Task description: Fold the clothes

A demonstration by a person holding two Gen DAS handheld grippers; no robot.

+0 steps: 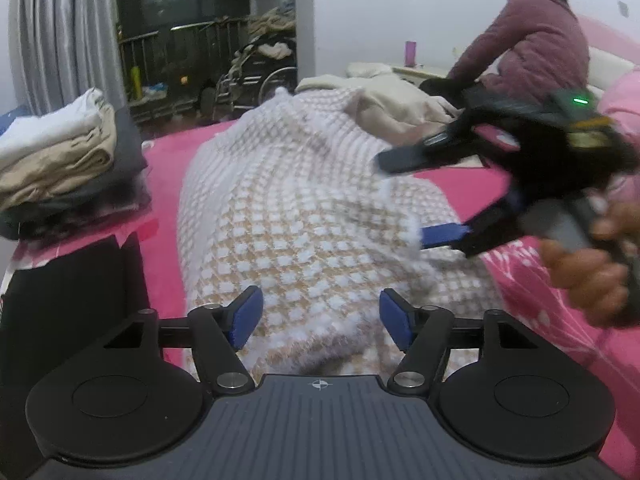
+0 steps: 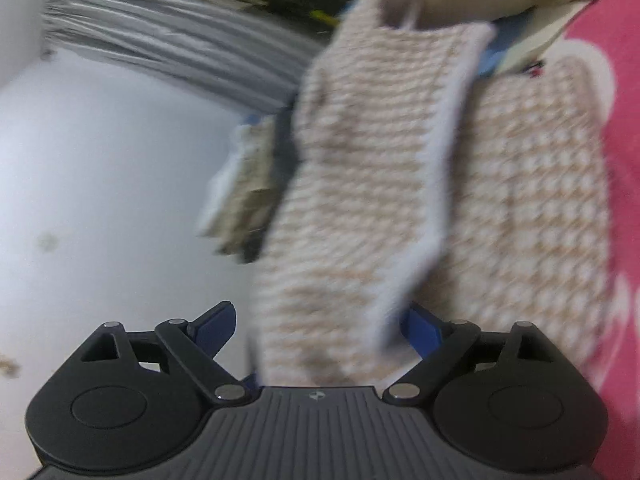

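A white-and-beige checked knit garment (image 1: 296, 200) lies spread on the pink bed (image 1: 168, 184). Low over its near end, my left gripper (image 1: 322, 318) stands open, its blue pads apart above the knit. At the right, a hand (image 1: 588, 272) holds my right gripper (image 1: 402, 200), whose jaws are wide apart around the garment's right edge. In the blurred right wrist view, a strip of the knit garment (image 2: 360, 184) hangs between the spread fingers of the right gripper (image 2: 320, 326); the rest lies on the pink bed (image 2: 616, 60).
A stack of folded clothes (image 1: 60, 148) sits at the left of the bed, a black item (image 1: 72, 300) in front of it. Beige bedding (image 1: 392, 100) lies behind the knit. A person in a mauve jacket (image 1: 532, 36) sits far right. A wheelchair (image 1: 256, 76) stands by the window.
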